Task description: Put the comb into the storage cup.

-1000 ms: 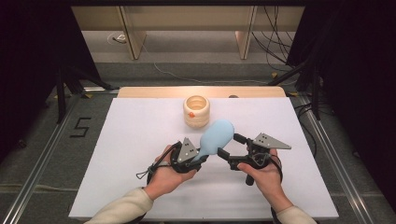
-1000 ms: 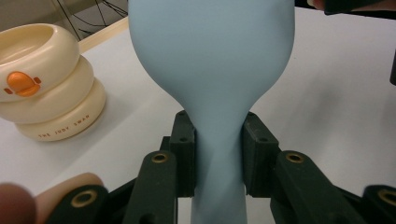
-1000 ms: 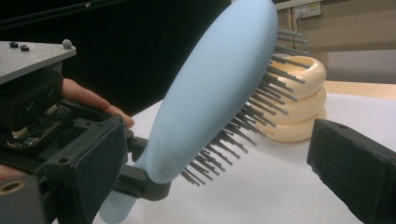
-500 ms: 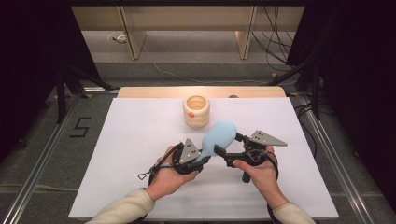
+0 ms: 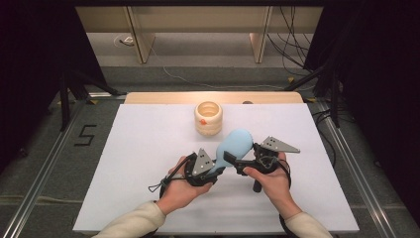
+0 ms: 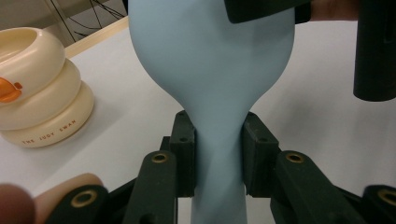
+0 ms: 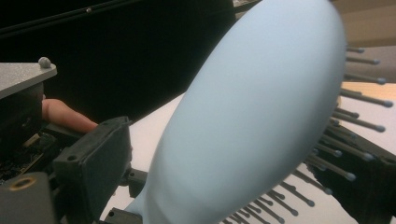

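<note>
Left gripper point(image 6: 218, 154) pinches our blue hairbrush point(image 5: 236, 144) by its handle mid-tabletop point(image 5: 138, 148); right gripper point(image 5: 233, 161) spread around its head. Cream ringed pot point(image 5: 208, 118) near far edge, contents unseen.

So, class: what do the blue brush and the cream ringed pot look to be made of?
Brush: probably matte plastic, going by its smooth, even blue back with no shine; its thin ball-tipped bristles look plastic too. Pot: glossy ceramic or plastic, with soft highlights on its rings; the look leaves it open.
</note>
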`<state>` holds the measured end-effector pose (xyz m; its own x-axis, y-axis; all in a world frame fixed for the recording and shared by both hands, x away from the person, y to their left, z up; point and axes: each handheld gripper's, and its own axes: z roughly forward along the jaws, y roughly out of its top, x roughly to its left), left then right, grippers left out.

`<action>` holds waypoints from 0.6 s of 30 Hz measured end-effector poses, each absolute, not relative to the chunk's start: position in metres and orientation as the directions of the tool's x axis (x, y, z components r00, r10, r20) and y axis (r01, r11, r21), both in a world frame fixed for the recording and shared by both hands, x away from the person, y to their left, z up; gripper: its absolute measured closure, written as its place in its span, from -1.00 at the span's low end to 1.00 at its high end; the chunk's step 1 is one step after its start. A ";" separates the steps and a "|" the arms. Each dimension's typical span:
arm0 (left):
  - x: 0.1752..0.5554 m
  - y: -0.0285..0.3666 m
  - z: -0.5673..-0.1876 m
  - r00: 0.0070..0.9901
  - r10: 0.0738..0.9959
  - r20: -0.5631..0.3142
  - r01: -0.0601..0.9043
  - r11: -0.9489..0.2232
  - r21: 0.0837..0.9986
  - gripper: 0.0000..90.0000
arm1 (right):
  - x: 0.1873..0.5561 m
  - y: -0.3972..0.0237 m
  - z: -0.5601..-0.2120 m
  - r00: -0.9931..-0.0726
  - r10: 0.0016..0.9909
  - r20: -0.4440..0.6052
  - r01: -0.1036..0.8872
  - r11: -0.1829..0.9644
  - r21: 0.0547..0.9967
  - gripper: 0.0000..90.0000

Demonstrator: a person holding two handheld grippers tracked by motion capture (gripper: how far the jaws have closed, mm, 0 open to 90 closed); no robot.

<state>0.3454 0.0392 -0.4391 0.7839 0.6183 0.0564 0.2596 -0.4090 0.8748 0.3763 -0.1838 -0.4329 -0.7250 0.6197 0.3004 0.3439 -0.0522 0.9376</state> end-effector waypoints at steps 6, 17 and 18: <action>0.345 0.039 -0.439 0.782 0.621 0.054 0.261 -0.406 0.876 0.54 | 0.378 -0.183 -0.433 -0.722 0.618 0.312 0.347 -0.067 0.936 -0.71; 0.345 0.038 -0.440 0.784 0.618 0.054 0.258 -0.405 0.877 0.54 | 0.379 -0.180 -0.433 -0.724 0.608 0.326 0.355 -0.077 0.932 -0.51; 0.345 0.038 -0.440 0.784 0.618 0.054 0.258 -0.405 0.877 0.54 | 0.379 -0.180 -0.433 -0.724 0.608 0.326 0.355 -0.077 0.932 -0.51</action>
<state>0.3449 0.0381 -0.4401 0.7844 0.6178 0.0543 0.2579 -0.4046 0.8774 0.3786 -0.1796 -0.4335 -0.7236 0.6083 0.3261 0.3554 -0.0767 0.9316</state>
